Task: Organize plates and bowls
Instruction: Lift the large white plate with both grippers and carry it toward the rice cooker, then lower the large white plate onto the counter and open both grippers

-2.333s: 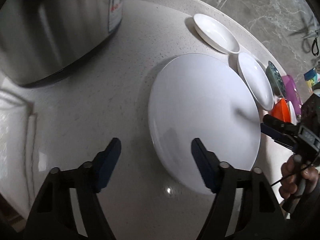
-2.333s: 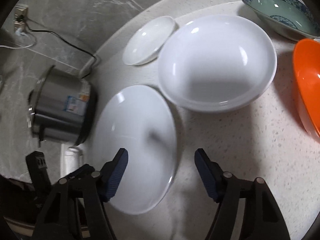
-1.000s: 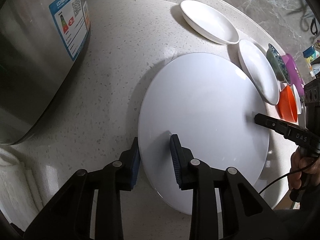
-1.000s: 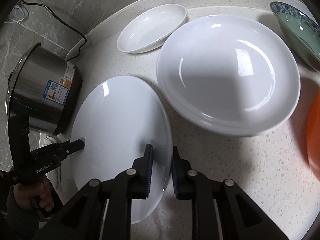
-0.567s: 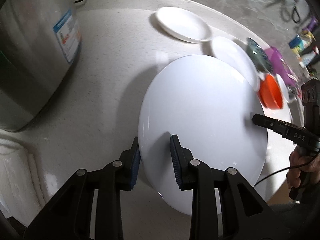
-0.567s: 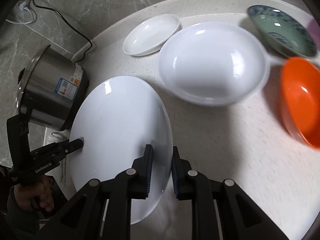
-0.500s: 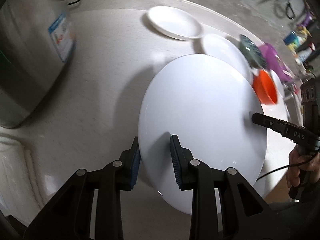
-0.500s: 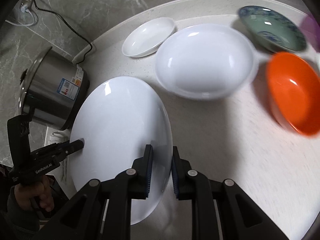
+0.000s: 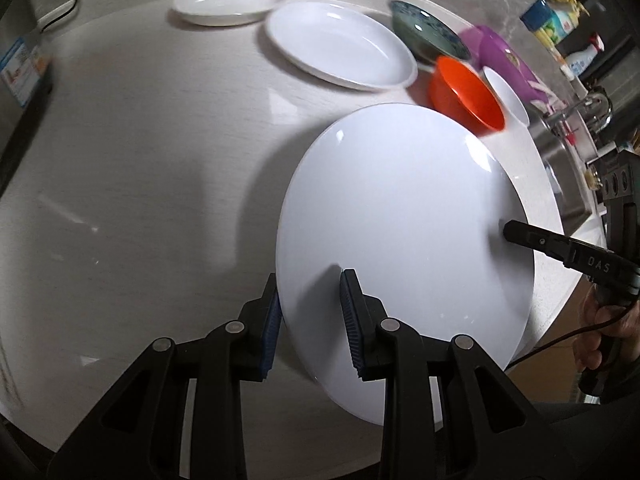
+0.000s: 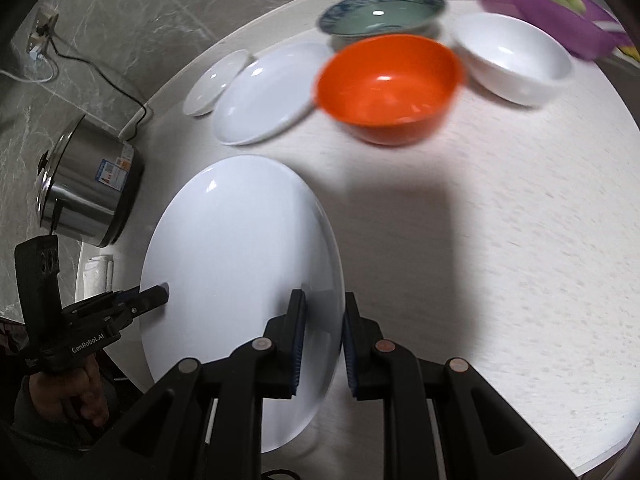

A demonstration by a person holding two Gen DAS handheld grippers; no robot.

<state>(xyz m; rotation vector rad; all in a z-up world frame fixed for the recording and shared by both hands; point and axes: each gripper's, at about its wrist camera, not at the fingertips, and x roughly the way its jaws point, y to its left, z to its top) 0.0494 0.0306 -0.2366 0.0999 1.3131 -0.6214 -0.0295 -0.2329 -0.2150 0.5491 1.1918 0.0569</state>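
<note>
A large white flat plate [image 9: 404, 236] is held above the counter by both grippers at opposite rims. My left gripper [image 9: 310, 316] is shut on its near-left rim. My right gripper [image 10: 322, 332] is shut on its right rim, and the plate [image 10: 236, 264] fills the left of the right wrist view. The right gripper also shows in the left wrist view [image 9: 516, 236], the left gripper in the right wrist view [image 10: 158, 294]. On the counter lie a white deep plate [image 9: 340, 50], a small white dish [image 9: 228, 2], a blue-green bowl [image 10: 380, 10], an orange bowl [image 10: 386, 88] and a white bowl [image 10: 514, 54].
A steel rice cooker [image 10: 88, 188] stands at the counter's left with a cord running to a wall socket [image 10: 40, 40]. A purple container [image 10: 556, 4] sits at the far right. A sink and faucet [image 9: 580, 116] lie beyond the counter's right end. A folded white towel [image 10: 96, 276] lies by the cooker.
Both grippers closed on the large plate and lifted it off the counter. They have carried it to the right, away from the cooker and nearer the orange and white bowls.
</note>
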